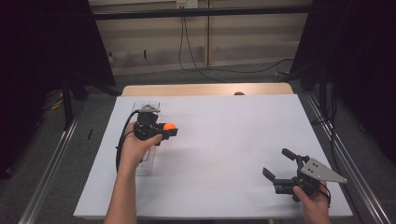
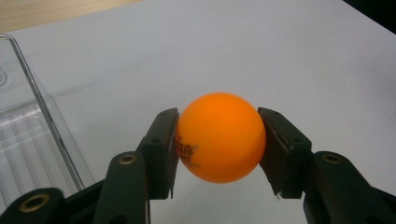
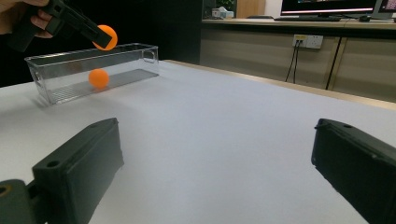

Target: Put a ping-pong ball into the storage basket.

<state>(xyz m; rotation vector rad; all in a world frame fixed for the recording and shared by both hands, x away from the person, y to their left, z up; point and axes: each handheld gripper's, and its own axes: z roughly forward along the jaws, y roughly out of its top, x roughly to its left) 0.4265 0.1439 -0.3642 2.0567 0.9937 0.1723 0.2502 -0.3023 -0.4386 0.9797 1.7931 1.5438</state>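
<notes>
The left gripper (image 2: 217,144) pinches the orange ball (image 2: 218,137) across its widest part; it looks light, smooth, easily squirted out. Right gripper's (image 1: 285,164) fingers gape wide, holding nothing.

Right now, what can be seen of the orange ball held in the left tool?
The orange ball is a smooth, matte sphere, plastic by its look, with small dark print on one side. The left tool clamps it between both jaws, one on each side. It is held above the white table cover, beside the clear box.
</notes>
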